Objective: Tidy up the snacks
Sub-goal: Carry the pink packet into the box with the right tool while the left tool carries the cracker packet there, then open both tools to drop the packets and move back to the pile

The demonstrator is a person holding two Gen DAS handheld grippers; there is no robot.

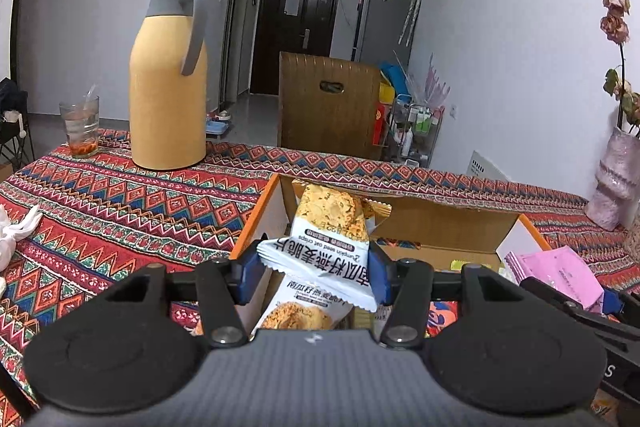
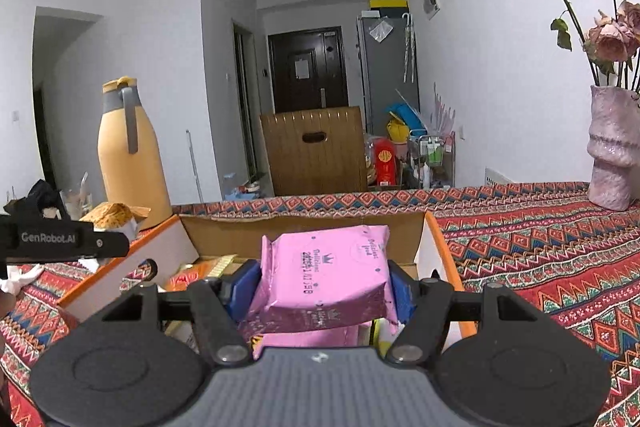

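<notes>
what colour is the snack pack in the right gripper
Pink, with small dark print; the snack pack held in the right gripper shows best in the right wrist view.

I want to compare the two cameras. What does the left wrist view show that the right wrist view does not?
Only left wrist: the left gripper clamped on a white oat crisp packet.
Only right wrist: the right gripper clamped on a pink snack packet.
Both: the open cardboard box, the yellow thermos jug, the patterned red tablecloth.
</notes>
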